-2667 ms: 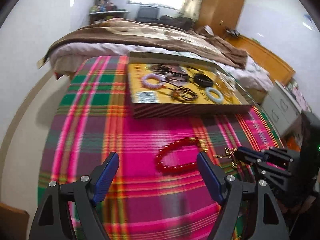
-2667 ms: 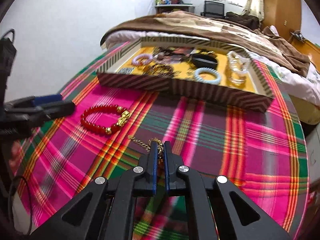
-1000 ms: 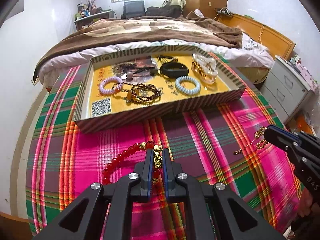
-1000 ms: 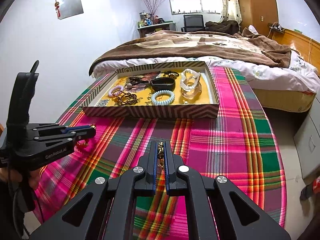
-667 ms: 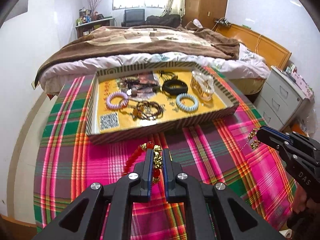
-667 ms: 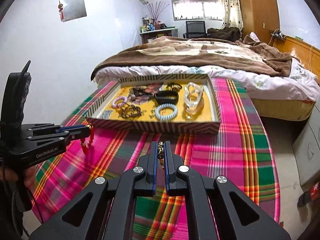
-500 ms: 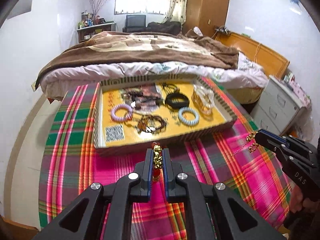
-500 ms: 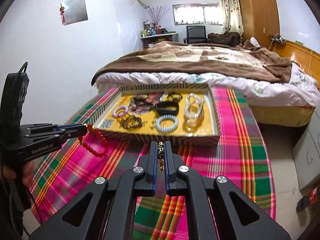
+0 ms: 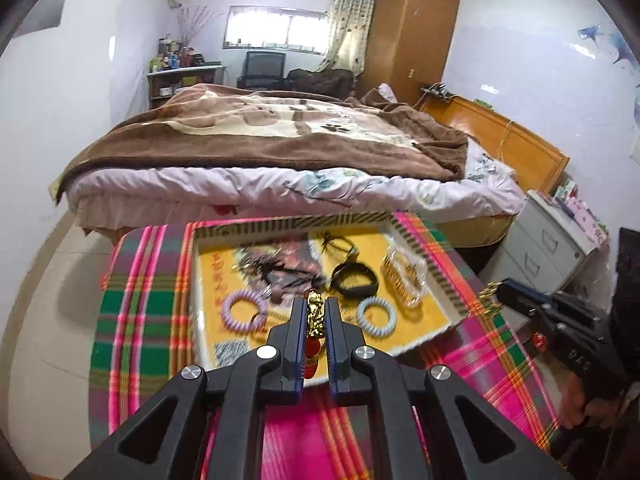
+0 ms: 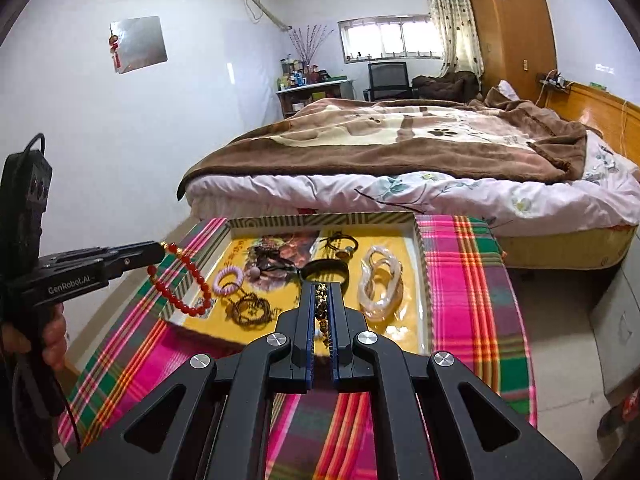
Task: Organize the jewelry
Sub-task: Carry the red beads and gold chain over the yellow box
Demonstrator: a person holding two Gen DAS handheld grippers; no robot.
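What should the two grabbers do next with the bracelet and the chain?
Probably carry both further over the tray and lower them: the left gripper pinches the red bracelet, the right gripper the gold chain, both in the air.

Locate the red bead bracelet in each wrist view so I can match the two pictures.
Left wrist view: red bead bracelet at bottom centre, pinched by its gold charm in the left gripper, red beads hanging below.
Right wrist view: it dangles as a loop at mid left from that gripper's tip.
Shared landmark: the striped tray of jewelry.
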